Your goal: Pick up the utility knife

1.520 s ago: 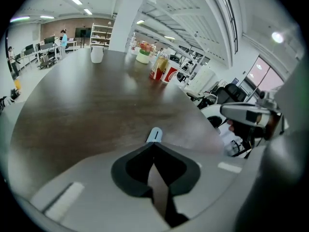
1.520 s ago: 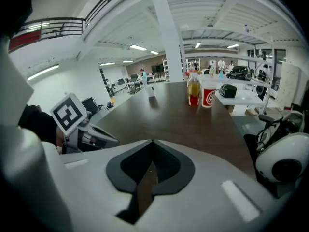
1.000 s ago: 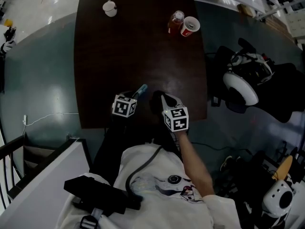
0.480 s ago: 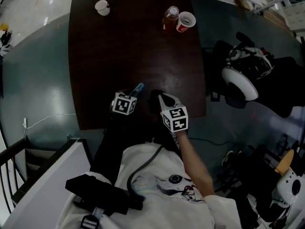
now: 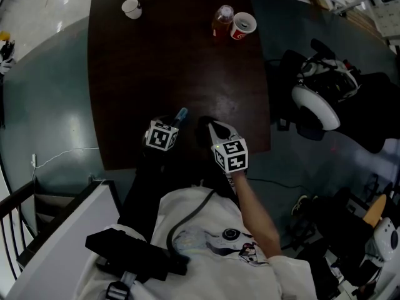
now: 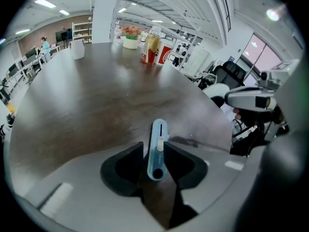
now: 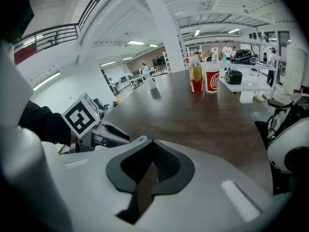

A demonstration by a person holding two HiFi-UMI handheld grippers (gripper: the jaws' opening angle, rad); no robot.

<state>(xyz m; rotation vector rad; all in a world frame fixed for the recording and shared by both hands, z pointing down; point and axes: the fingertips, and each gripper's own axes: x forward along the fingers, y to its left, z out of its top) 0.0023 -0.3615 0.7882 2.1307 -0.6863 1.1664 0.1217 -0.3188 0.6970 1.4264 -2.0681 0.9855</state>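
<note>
Risk first: the left gripper (image 6: 155, 154) jaws are opening with the utility knife (image 6: 158, 132) between them, and no firm press of the pads is seen, so a lift made now would likely leave the knife on the table (image 6: 96, 105). If the jaws are closed off-centre, the slim body could be skewed or squirted out forward, since little flat side is offered to the pads. The slider could also be nudged by a pad (blade exposure is the concern; no blade is seen out at present). The knife is seen lying on the dark wood towards the near end of the table, pointing away from the gripper, its near end between the pads. It is a narrow pale-blue stick with rounded ends, a white slider in a central slot and a round hole at the near end. The right gripper (image 7: 151, 141) is held just beside it, jaws together, nothing gripped.
</note>
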